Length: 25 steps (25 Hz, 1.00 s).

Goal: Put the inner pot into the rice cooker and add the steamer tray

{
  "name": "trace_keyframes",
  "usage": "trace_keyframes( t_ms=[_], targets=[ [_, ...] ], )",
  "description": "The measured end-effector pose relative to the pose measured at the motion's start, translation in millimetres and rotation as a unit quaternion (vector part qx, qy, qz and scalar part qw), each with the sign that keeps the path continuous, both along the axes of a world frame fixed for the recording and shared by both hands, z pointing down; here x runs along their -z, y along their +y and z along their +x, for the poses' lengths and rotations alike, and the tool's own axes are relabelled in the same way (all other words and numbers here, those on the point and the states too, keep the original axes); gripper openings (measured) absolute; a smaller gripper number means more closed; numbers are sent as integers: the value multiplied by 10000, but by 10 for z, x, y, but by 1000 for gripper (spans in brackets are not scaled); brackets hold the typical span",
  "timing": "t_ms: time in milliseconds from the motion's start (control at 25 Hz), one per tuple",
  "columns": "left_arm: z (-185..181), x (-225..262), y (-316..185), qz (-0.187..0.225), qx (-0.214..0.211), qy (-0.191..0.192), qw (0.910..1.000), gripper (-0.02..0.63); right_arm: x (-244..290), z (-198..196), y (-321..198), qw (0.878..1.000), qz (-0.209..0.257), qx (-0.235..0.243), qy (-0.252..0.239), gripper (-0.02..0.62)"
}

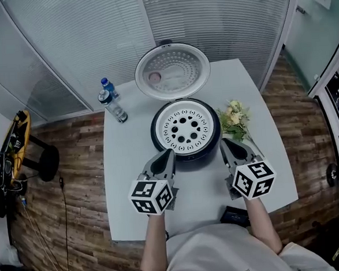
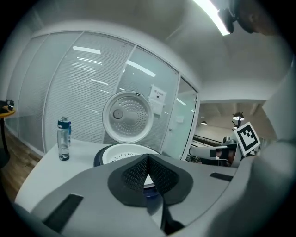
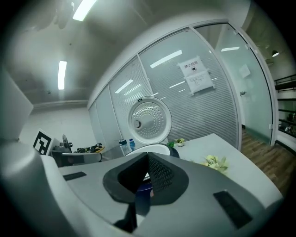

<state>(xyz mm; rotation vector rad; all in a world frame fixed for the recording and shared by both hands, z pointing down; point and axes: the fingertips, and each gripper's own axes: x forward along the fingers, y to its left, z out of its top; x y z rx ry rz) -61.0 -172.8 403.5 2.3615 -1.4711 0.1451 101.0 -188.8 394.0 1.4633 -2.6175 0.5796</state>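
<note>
The dark rice cooker (image 1: 187,150) stands mid-table with its round lid (image 1: 172,71) swung up behind it. A white steamer tray (image 1: 185,127) with many holes sits in its mouth; the inner pot beneath it is hidden. My left gripper (image 1: 169,153) hovers just off the cooker's near-left rim, jaws together and empty. My right gripper (image 1: 222,142) mirrors it at the near-right rim, also shut on nothing. In the left gripper view the tray (image 2: 121,152) and lid (image 2: 127,116) lie ahead beyond the closed pads (image 2: 138,173). The right gripper view shows the lid (image 3: 149,119) above its closed pads (image 3: 159,174).
Two water bottles (image 1: 112,102) stand at the table's (image 1: 202,190) far left. A bunch of pale flowers (image 1: 235,120) lies right of the cooker. A dark object (image 1: 235,216) rests at the near edge. Glass walls with blinds ring the table, and a stool (image 1: 44,161) stands on the wood floor at left.
</note>
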Motion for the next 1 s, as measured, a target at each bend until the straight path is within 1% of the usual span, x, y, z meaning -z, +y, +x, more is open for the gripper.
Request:
trace_keyframes(
  t_ms=[160,360,640,800,1000],
  targets=[
    [-46,-33,39,-29,126,85,9999,9,-43,78,46,9999,-17,-113,53,17],
    [-67,-34,57,-53,190,84,9998,9,-67,118,53,9997,-5,-150,192,17],
    [-48,-89,99,-144,153,41,9998,9,-125,78,105,9991,-56,-66,416,15],
    [-51,-115,98,-182,140,47,9997,9,-148,58,118,9991,-75,-29,420,15],
    [3,-154,102,-225,-24,-135,9997,9,-172,22,117,9992,-111,-7,388,15]
  ],
)
